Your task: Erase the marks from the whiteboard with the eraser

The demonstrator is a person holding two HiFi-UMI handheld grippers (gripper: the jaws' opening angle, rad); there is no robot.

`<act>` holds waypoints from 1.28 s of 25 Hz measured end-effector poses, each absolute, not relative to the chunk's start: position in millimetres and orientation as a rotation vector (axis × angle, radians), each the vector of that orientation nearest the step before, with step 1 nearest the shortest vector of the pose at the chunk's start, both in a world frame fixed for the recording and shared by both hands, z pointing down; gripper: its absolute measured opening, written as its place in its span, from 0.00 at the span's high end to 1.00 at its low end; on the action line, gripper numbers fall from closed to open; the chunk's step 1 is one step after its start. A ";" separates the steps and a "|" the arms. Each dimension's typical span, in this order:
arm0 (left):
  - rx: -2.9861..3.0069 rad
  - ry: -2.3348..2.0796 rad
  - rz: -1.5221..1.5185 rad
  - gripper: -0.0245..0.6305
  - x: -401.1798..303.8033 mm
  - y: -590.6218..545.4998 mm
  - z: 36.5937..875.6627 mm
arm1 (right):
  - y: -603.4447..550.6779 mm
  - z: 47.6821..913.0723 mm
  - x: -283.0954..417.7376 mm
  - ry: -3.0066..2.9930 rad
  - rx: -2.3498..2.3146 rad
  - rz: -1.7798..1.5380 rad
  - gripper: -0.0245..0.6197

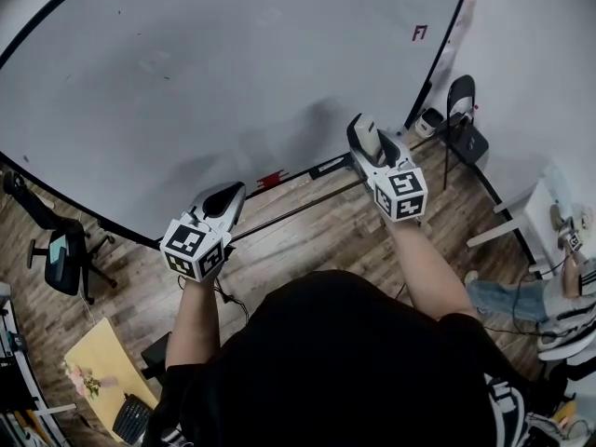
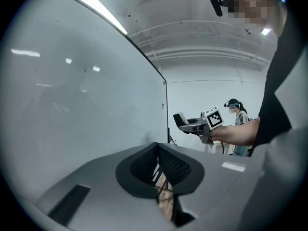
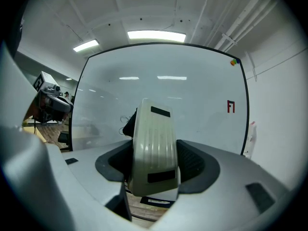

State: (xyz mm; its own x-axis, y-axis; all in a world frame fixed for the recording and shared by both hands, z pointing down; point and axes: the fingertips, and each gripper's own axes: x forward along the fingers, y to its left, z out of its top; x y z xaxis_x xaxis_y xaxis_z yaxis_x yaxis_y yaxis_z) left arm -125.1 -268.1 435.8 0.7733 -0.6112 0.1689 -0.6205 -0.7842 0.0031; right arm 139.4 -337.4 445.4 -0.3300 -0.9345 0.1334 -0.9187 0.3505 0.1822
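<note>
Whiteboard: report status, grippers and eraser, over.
Right gripper shut on eraser, short of whiteboard. Left gripper shut, empty. Red mark near board's right edge, unerased. Nothing seen in the way.

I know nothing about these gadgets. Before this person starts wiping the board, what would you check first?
1. Eraser gripped: ok. The right gripper is shut on the eraser.
2. Mark to erase found: ok. A red mark sits near the right edge of the whiteboard.
3. Eraser touching the whiteboard: not ok. It is held off the surface.
4. Left gripper out of the way: ok. It is shut, empty and well apart from the eraser.
5. Other marks: cannot tell. Only faint specks show.
</note>
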 end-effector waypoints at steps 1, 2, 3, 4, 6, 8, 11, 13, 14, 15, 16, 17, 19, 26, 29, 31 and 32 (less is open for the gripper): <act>2.899 -1.009 0.245 0.94 -125.4 -268.2 436.8 | -337.2 445.7 139.1 -2.401 1.673 -0.101 0.56; 2.896 -1.009 0.246 0.94 -125.6 -268.3 437.9 | -337.1 446.3 139.1 -2.403 1.671 -0.095 0.56; 2.894 -1.009 0.248 0.94 -125.3 -268.1 438.9 | -336.9 447.1 139.5 -2.406 1.670 -0.089 0.56; 2.893 -1.008 0.249 0.94 -124.7 -267.7 439.6 | -336.6 447.8 140.2 -2.408 1.670 -0.083 0.56; 2.891 -1.008 0.251 0.94 -123.4 -266.5 440.4 | -335.7 448.7 141.8 -2.412 1.670 -0.075 0.56; 2.893 -1.009 0.258 0.94 -123.4 -265.9 441.9 | -334.9 449.3 142.9 -2.414 1.669 -0.069 0.56; 2.897 -1.015 0.267 0.94 -123.9 -265.4 444.5 | -333.8 451.7 144.7 -2.414 1.670 -0.056 0.56; 2.891 -1.020 0.255 0.94 -123.0 -264.0 442.6 | -332.7 453.7 146.0 -2.413 1.670 -0.044 0.56; 2.887 -1.022 0.248 0.94 -122.5 -263.5 441.5 | -332.2 454.7 146.5 -2.412 1.669 -0.040 0.56; 2.885 -1.023 0.245 0.94 -122.1 -263.2 441.0 | -331.9 455.7 147.0 -2.411 1.667 -0.036 0.56; 2.884 -1.023 0.244 0.94 -121.8 -263.2 440.9 | -331.6 456.7 147.5 -2.410 1.666 -0.033 0.56; 2.884 -1.022 0.245 0.94 -121.4 -263.3 441.0 | -331.4 457.2 148.0 -2.409 1.666 -0.030 0.56; 2.884 -1.020 0.247 0.94 -120.5 -262.9 441.0 | -331.1 456.8 148.5 -2.412 1.665 -0.028 0.56; 2.886 -1.021 0.246 0.94 -119.1 -262.3 440.2 | -331.8 457.0 149.5 -2.415 1.666 -0.023 0.56; 2.884 -1.021 0.252 0.94 -119.7 -261.7 440.4 | -331.3 458.2 149.9 -2.417 1.662 -0.018 0.56; 2.885 -1.022 0.253 0.94 -119.2 -261.6 440.3 | -330.9 457.4 150.8 -2.416 1.660 -0.021 0.56; 2.885 -1.022 0.254 0.94 -119.1 -261.6 440.3 | -330.9 457.1 151.2 -2.415 1.660 -0.023 0.56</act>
